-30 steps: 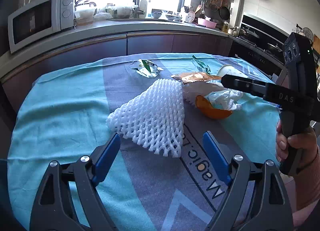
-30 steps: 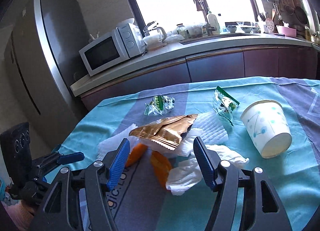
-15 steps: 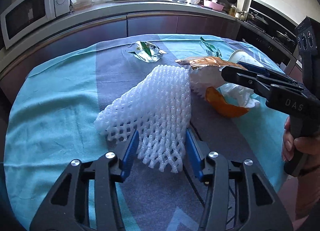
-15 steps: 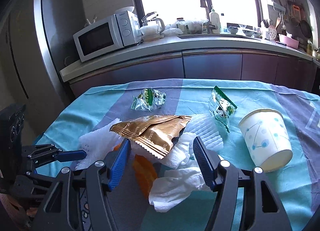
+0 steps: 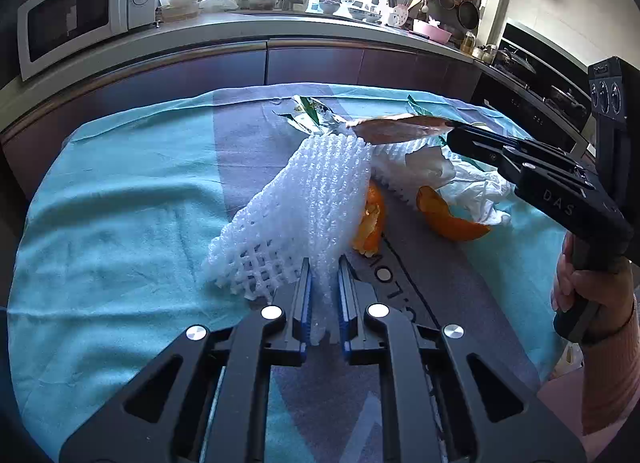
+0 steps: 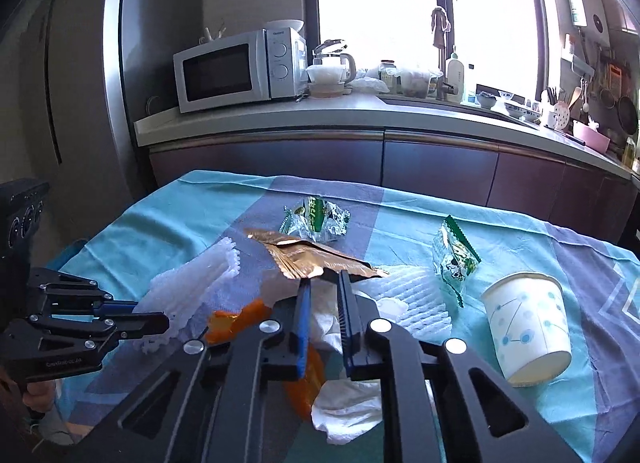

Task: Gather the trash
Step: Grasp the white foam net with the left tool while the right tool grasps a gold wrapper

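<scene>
Two grips are set at once, and either could fail on the lift. The left gripper [image 5: 323, 295] is clenched on the near corner of the white foam net [image 5: 308, 199]; the mesh is soft and squashes thin between the pads, so a quick pull could tear a strand or let it slide out. An orange peel [image 5: 370, 223] lies touching the net's right edge, partly under it, and could be dragged along the cloth. The right gripper [image 6: 325, 297] is clamped on the near edge of the bronze foil wrapper [image 6: 312, 257], which looks slick and stiff; held only by its rim, it may slip free or swing against the foam net.

The trash sits in a loose heap at the middle of the teal and grey tablecloth [image 5: 112, 199]. The net is a crumpled, open lattice. The foil wrapper is creased with a serrated edge. White tissue [image 6: 344, 403] lies near, below the right gripper, with another peel [image 6: 306, 387] beside it. Two green wrappers lie farther back, and a paper cup [image 6: 528, 327] lies tipped on its side at the right.
</scene>
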Available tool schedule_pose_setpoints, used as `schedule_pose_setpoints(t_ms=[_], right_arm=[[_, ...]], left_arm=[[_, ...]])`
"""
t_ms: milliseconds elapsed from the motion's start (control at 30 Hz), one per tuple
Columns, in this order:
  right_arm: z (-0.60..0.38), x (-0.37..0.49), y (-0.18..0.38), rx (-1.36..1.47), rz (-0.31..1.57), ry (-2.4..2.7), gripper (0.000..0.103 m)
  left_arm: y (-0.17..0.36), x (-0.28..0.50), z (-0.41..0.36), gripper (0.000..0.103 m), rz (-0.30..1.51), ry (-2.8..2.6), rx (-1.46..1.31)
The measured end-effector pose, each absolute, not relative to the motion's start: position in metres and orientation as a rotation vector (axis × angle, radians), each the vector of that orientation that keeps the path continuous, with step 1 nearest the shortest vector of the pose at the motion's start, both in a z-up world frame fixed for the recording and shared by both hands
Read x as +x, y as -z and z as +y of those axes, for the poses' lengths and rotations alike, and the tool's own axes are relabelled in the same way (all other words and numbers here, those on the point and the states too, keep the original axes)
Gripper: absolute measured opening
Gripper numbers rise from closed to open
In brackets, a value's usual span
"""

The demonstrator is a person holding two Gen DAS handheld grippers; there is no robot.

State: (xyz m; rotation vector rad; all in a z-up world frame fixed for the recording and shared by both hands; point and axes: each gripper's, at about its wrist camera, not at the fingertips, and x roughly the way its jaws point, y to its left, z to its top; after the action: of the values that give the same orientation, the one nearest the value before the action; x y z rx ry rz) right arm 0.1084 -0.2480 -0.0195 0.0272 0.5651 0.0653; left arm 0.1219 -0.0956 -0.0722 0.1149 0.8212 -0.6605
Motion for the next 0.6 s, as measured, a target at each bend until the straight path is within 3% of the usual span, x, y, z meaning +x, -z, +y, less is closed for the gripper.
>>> schedule_pose_setpoints(t_ms=[267,433,600], right_arm=[[-0.243,0.107,0.006,0.031,0.538,-0.080,0.002],[-0.247,0.109,0.012,0.175,0.592,-0.165,0.026],[-0.242,0.110,0.026,0.330,0.648,-0.253,0.031]], left_arm=[[0.055,0.113,-0.068,0.011,0.770,0.634,0.069],[0.051,0.108,-0.052,0.011,0.769,0.614,0.050],[0.055,0.109,-0.042,0.011,0.781,0.607,0.025]])
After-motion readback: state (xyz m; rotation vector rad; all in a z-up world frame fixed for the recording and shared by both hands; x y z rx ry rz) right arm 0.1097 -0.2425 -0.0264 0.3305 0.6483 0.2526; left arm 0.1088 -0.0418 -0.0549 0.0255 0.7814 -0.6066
